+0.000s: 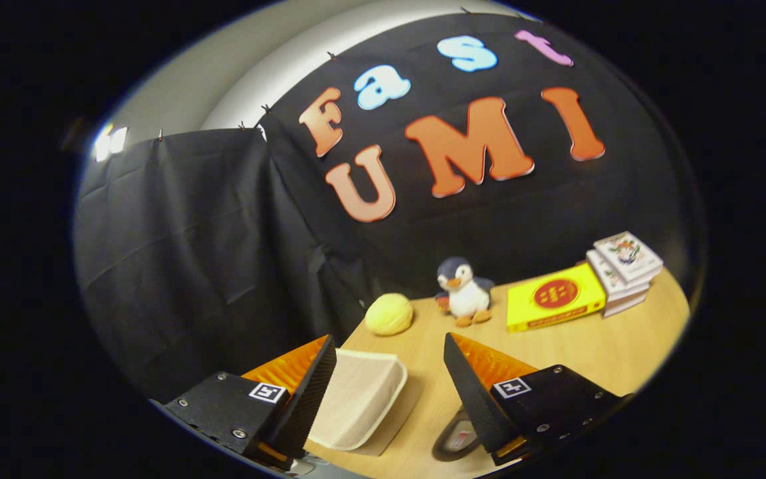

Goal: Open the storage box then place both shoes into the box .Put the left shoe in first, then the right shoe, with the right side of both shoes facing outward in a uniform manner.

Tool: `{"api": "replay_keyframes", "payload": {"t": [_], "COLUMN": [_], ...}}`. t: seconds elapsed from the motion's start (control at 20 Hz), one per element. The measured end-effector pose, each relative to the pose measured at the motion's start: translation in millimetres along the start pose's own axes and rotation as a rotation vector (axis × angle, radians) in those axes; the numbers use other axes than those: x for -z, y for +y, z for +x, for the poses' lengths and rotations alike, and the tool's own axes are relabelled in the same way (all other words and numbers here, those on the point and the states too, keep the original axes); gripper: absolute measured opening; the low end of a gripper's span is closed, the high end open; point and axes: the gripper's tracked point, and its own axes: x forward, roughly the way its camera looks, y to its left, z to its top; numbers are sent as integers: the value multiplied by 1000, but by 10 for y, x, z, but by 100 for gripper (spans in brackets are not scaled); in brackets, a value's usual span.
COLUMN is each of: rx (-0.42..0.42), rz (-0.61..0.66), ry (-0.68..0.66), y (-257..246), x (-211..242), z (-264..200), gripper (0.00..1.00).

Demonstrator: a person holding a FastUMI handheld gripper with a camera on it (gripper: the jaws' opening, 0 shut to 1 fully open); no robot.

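Gripper point(389, 379) fingers spread, empty, above the storage box point(363, 399); we judge shoes not yet placed.

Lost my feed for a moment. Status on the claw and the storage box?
Claw open, holding nothing. Whitish storage box on the table, between the fingers near the left one, lid state unclear. A dark item by the right finger, unidentifiable. Path ahead clear.

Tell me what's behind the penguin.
Behind the penguin hangs the black cloth; the table edge there is hidden by it. The tongs are open, empty.
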Motion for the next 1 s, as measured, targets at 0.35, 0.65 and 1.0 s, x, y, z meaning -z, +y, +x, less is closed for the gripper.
{"api": "replay_keyframes", "payload": {"t": [0.35,0.65,1.0], "rx": [-87,-129,-167], "rz": [100,188,274], "ry": [295,481,575], "y": [227,239,197], "x": [898,1549,1869], "z": [425,714,931], "gripper": [97,98,97]}}
